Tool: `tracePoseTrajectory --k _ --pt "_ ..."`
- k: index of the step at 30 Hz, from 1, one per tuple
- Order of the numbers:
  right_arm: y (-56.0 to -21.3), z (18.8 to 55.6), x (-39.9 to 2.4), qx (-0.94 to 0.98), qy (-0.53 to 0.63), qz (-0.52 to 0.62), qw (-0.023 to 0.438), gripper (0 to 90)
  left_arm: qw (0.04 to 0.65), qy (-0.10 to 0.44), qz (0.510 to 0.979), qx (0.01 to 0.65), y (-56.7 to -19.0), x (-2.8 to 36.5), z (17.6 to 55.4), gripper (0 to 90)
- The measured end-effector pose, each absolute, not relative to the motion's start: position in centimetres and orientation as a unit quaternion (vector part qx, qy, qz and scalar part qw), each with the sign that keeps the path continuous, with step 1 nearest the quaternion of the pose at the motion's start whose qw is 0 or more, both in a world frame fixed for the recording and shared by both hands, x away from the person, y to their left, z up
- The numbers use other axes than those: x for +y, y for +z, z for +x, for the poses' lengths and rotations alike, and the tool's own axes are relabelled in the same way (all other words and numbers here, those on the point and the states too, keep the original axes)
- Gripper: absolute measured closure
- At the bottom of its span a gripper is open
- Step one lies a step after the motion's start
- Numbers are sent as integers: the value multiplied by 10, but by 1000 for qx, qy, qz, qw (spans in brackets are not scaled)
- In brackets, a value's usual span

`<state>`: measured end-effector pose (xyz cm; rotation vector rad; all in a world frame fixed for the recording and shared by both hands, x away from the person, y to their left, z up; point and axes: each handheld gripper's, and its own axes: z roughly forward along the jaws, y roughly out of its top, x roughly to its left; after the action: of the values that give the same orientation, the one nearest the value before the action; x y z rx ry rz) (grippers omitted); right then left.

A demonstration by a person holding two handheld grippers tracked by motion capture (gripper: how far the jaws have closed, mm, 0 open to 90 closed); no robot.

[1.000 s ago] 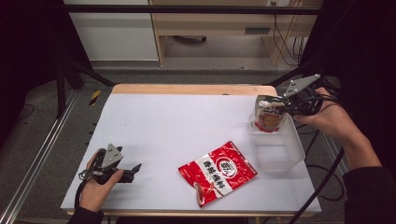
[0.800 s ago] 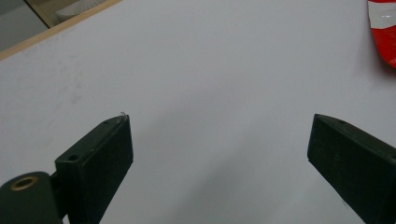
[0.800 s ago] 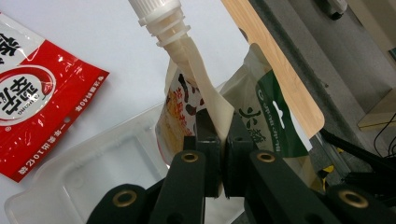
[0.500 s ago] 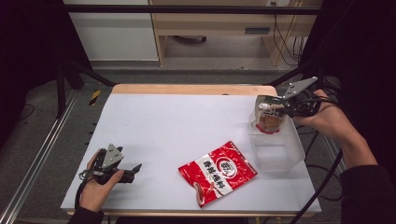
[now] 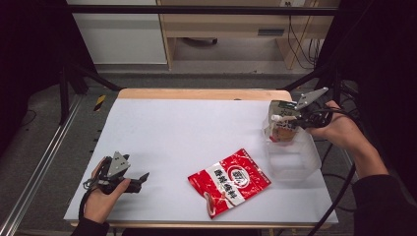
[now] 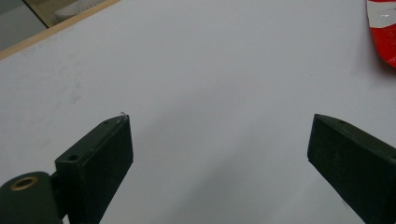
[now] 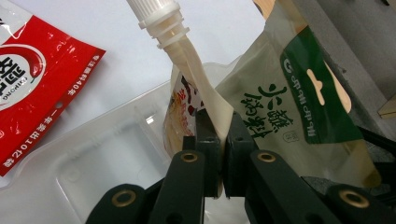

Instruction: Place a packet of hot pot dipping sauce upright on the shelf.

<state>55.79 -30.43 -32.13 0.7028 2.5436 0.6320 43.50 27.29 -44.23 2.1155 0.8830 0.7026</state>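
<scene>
My right gripper point(image 5: 291, 118) point(image 7: 219, 122) is shut on a cream spouted pouch point(image 5: 280, 130) point(image 7: 205, 100), pinching it just below its white spout point(image 7: 156, 16). The pouch hangs over the far end of a clear plastic container point(image 5: 295, 157) point(image 7: 93, 158) at the table's right edge. A packet with a green header point(image 7: 303, 93) sits against the right jaw; I cannot tell whether it is gripped too. A red snack packet point(image 5: 229, 181) point(image 7: 32, 84) point(image 6: 384, 28) lies flat at front centre. My left gripper point(image 5: 140, 178) point(image 6: 219, 140) rests open at the front left, with nothing between its jaws.
The white table point(image 5: 196, 132) has a wooden far edge point(image 5: 201, 93). Black frame posts point(image 5: 319, 69) rise behind the right side, and cables trail past the right hand. A metal rail point(image 5: 44, 162) runs along the left of the table.
My right gripper has sunk a little with the pouch, bringing it closer to the clear container. The left gripper and the red packet have stayed put.
</scene>
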Motion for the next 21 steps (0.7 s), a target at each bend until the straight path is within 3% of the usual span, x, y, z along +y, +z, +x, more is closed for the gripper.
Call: tracePoseTrajectory --k 21 --pt "-342 570 -302 918 218 270 190 869 369 265 823 341 -443 271 435 66"
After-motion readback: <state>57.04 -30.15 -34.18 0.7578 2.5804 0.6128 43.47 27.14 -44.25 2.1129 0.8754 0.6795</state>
